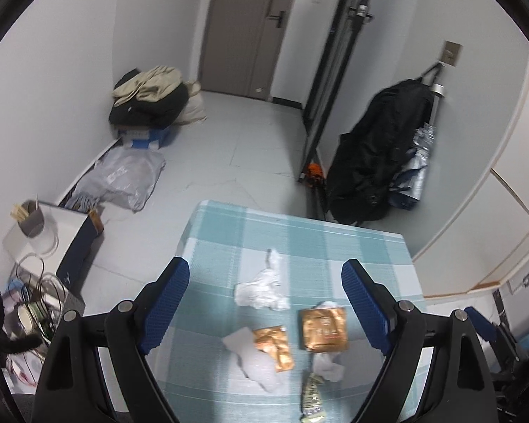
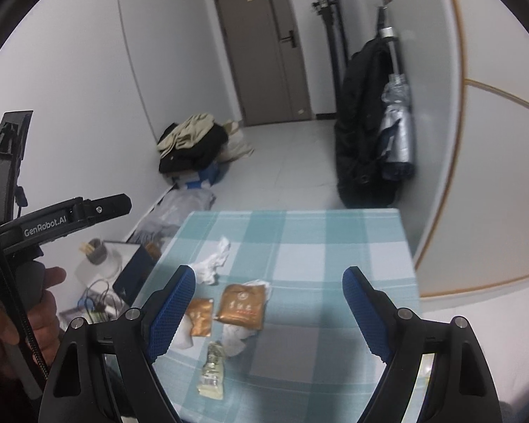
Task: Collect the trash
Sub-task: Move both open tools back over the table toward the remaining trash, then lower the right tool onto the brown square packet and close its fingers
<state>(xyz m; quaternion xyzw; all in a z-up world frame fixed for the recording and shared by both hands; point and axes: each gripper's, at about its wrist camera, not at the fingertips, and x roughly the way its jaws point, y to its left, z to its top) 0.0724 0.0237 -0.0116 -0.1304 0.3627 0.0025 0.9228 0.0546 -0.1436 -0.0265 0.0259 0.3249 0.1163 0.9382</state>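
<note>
1. Hovering over a table (image 1: 352, 246) w/ a teal-and-white checked cloth, the left gripper (image 1: 264, 303) has its blue-padded fingers (image 1: 165, 310) spread wide, nothing between the pads.
2. Right gripper (image 2: 268, 310) likewise spread wide and empty, above the same table (image 2: 335, 239); the trash sits toward its left finger (image 2: 171, 312).
3. Trash is bunched on the cloth near the table's near-middle: crumpled white tissue (image 1: 261, 287) (image 2: 211, 266) farthest from the cameras.
4. Large copper foil packet (image 1: 322, 328) (image 2: 241, 305) lies flat; a smaller copper packet (image 1: 273, 347) (image 2: 199, 317) is just beside it, resting partly on a white paper scrap (image 1: 254, 363).
5. Another wad of tissue (image 1: 329, 366) (image 2: 234, 340) sits right by the large packet's near edge.
6. Pale green-printed wrapper (image 1: 312, 400) (image 2: 213, 370) lies nearest the cameras, lengthwise.
7. Right-wrist view also shows the left gripper's black body, held in a person's hand (image 2: 21, 317) at the left edge.
8. Floor beyond: pile of clothes (image 1: 148, 95) by the wall, grey plastic bag (image 1: 123, 179), dark box (image 1: 77, 243) w/ a cup on it. Black jacket (image 1: 377, 151) hangs on the right wall; a brown door (image 1: 250, 28) at the far end.
</note>
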